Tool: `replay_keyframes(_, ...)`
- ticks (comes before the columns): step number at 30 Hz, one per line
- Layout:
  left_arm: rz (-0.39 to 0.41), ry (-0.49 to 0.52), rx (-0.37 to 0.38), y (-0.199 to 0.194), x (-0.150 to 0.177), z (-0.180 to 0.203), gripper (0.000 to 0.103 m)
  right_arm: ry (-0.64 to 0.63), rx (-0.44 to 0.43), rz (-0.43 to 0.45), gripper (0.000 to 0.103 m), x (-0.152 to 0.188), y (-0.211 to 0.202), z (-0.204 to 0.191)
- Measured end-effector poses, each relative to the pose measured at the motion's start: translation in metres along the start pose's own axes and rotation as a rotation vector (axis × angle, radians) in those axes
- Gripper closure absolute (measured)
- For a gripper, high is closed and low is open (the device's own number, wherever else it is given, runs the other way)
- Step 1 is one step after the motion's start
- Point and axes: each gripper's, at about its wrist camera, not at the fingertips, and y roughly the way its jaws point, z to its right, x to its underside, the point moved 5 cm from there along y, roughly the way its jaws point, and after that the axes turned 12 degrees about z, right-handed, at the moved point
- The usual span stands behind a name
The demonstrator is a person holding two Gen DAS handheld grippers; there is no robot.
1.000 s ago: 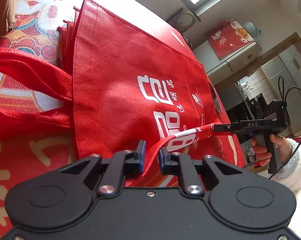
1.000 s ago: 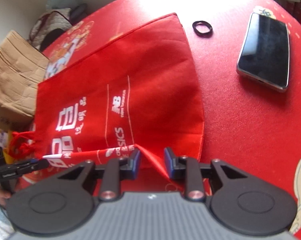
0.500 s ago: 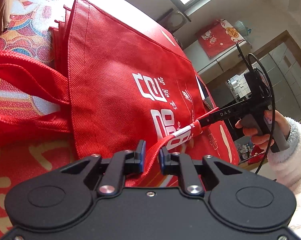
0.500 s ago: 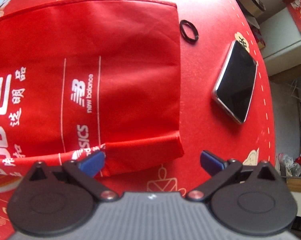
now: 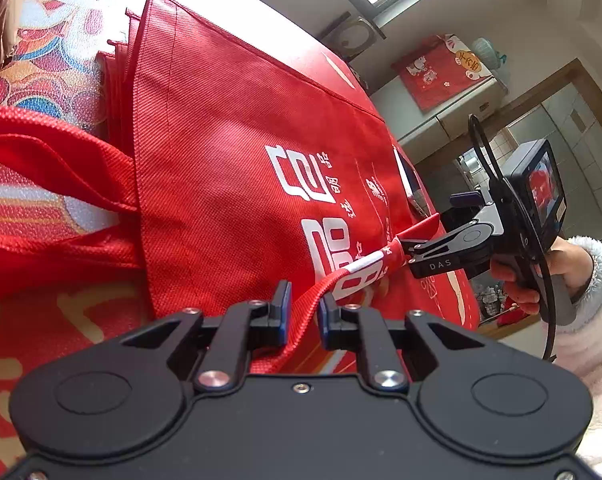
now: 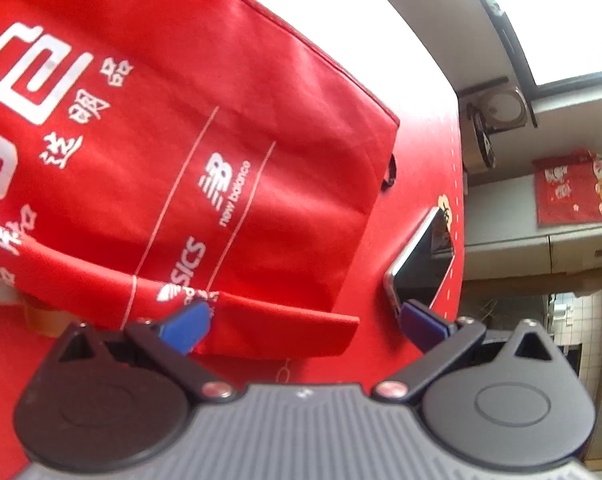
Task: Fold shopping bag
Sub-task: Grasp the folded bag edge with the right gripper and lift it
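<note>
Left gripper (image 5: pixel 304 307) clamps the folded bag (image 5: pixel 229 168) edge between its fingers; right gripper (image 6: pixel 305 322) jaws, spread wide, are closing, folded edge between them, unpressed.

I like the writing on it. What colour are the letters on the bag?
White letters on the red shopping bag, clearest in the right wrist view.

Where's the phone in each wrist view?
Left wrist: phone shows as a thin sliver at right of centre, past the far edge of the red shopping bag.
Right wrist: phone lies right of centre on the red tablecloth, beside the bag's right edge.
Shared landmark: the red cloth on the counter.
</note>
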Motion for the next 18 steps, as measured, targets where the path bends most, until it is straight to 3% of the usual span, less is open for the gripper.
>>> replay_keyframes(1,-0.001,0.000,-0.004,0.000,0.000,0.000,0.087,0.026,-0.027,-0.005,0.013,-0.004,-0.002,0.008)
replay_keyframes(4,-0.003,-0.001,-0.013,0.000,0.000,0.001,0.087,0.143,-0.129,0.027,0.013,-0.008,-0.016,0.034)
replay_keyframes(7,-0.002,-0.010,-0.009,0.001,0.000,0.000,0.087,0.261,-0.360,0.141,0.014,0.001,-0.037,0.057)
replay_keyframes(8,-0.002,-0.016,-0.007,0.001,0.000,-0.001,0.087,0.267,-0.405,0.191,0.018,0.006,-0.044,0.060)
replay_keyframes(9,-0.002,-0.022,-0.005,0.001,0.000,-0.001,0.087,0.247,-0.438,0.258,0.034,0.013,-0.051,0.061)
replay_keyframes(12,-0.003,-0.023,-0.006,0.002,0.000,-0.001,0.087,0.041,-0.401,0.416,0.067,0.021,-0.073,0.048)
replay_keyframes(16,-0.009,-0.004,-0.015,0.003,-0.001,0.003,0.087,-0.376,-0.164,0.550,0.089,0.046,-0.079,0.030)
replay_keyframes(17,-0.009,-0.002,-0.016,0.003,-0.001,0.003,0.087,-0.452,-0.133,0.579,0.102,0.054,-0.076,0.027)
replay_keyframes(18,-0.009,-0.002,-0.016,0.003,-0.002,0.003,0.087,-0.493,-0.129,0.644,0.102,0.059,-0.079,0.025)
